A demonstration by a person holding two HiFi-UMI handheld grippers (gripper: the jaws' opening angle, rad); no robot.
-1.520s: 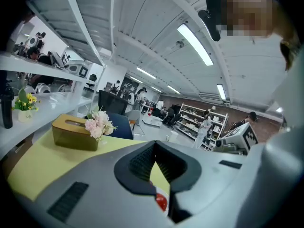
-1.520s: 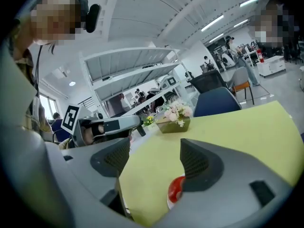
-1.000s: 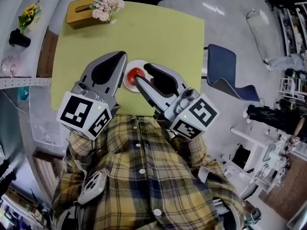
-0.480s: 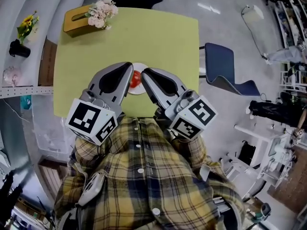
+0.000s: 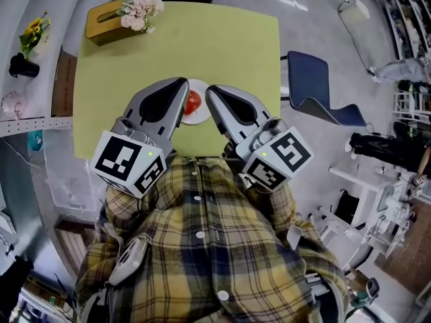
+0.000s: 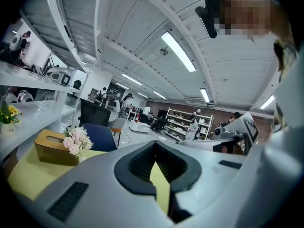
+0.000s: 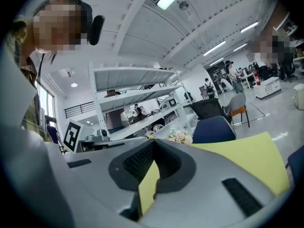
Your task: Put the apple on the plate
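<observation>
The apple (image 5: 193, 101) is seen resting on the plate (image 5: 192, 120), near the table's (image 5: 229, 46) front edge. It is flanked by the left gripper (image 5: 180, 86) and right gripper (image 5: 211, 93), each held with jaws together and nothing clamped.

No word, number or brand name is legible from here. The only printed signs are black-and-white square patterns on the white plastic left cube (image 5: 129, 163) of the grey left gripper (image 5: 180, 85) and the white right cube (image 5: 277, 160) of the right gripper (image 5: 211, 90).
</observation>
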